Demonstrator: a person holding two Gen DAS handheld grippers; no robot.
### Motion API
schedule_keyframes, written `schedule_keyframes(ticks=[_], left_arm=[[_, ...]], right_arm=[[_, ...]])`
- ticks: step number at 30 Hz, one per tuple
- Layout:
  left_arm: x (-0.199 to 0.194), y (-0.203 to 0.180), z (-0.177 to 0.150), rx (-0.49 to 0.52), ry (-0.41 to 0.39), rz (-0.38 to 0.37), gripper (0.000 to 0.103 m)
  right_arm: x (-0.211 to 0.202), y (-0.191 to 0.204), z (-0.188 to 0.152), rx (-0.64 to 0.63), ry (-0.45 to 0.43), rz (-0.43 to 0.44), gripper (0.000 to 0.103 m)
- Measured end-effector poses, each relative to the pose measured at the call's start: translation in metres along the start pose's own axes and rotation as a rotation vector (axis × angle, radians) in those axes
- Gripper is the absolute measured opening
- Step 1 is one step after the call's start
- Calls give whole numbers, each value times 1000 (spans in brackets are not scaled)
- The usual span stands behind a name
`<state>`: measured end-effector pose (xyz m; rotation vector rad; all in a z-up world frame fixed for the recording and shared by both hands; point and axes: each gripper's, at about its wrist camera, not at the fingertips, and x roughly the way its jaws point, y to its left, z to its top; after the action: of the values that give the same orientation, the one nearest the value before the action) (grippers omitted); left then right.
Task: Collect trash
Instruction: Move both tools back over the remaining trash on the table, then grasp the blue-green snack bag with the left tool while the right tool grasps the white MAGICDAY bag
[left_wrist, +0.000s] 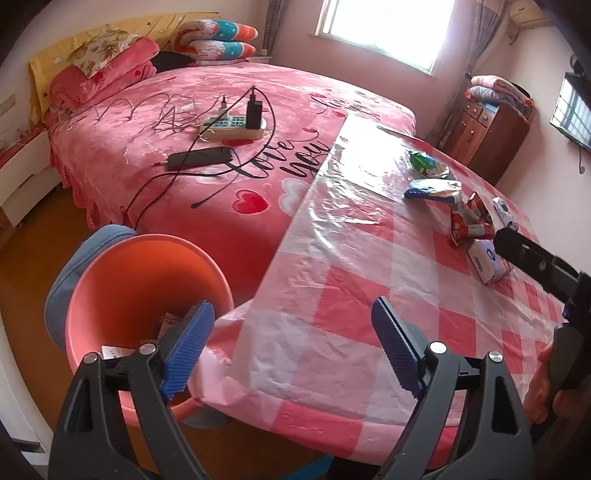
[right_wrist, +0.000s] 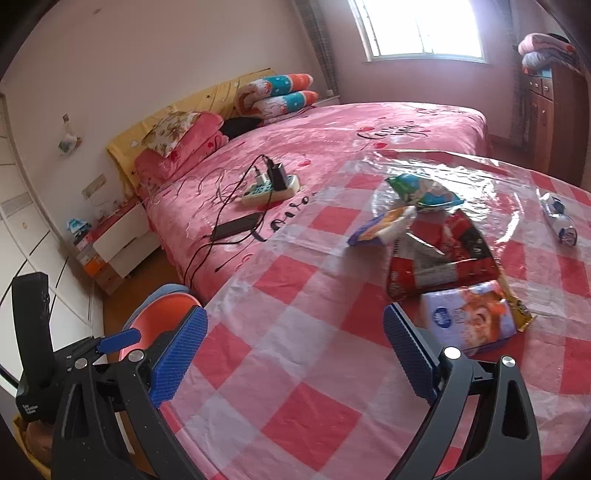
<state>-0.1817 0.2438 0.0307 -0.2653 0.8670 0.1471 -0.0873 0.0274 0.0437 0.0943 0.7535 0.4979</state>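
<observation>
Empty snack wrappers lie on the checked table (right_wrist: 295, 424): a white and purple packet (right_wrist: 469, 317) nearest, a red bag (right_wrist: 443, 254), a purple-edged wrapper (right_wrist: 380, 229), a green bag (right_wrist: 421, 190) and a small white wrapper (right_wrist: 561, 221) at far right. My right gripper (right_wrist: 295, 339) is open and empty, just left of the white packet. My left gripper (left_wrist: 293, 332) is open and empty over the table's left edge, above an orange bin (left_wrist: 140, 280) that holds some trash (left_wrist: 170, 321). The wrappers also show in the left wrist view (left_wrist: 469, 218).
A bed with a pink cover (left_wrist: 207, 122) stands behind the table, carrying a power strip (left_wrist: 236, 125), a phone (left_wrist: 199, 158) and cables. A wooden cabinet (left_wrist: 484, 129) is at the back right. A bedside stand (right_wrist: 118, 240) is at left.
</observation>
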Motion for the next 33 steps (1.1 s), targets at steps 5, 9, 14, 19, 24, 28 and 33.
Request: schedule_keyframes(ticks=[5, 9, 14, 19, 24, 28, 33], left_arm=[[1, -17, 1, 34, 9, 4, 88], [4, -31, 3, 55, 15, 0, 88], [10, -53, 4, 92, 27, -7, 88], [14, -74, 3, 130, 36, -11, 88], [17, -92, 9, 162, 34, -15, 88], [16, -109, 17, 192, 16, -25, 88], [18, -132, 37, 224, -9, -47, 88]], right_arm=[[-7, -18, -1, 15, -20, -45, 95], [-13, -32, -1, 21, -38, -77, 95], [-18, -51, 0, 31, -51, -121, 95], [-24, -70, 2, 56, -66, -144, 95], [-29, -87, 2, 77, -78, -164, 95], [-32, -100, 3, 106, -82, -180, 95], [-35, -125, 3, 160, -78, -199, 95]])
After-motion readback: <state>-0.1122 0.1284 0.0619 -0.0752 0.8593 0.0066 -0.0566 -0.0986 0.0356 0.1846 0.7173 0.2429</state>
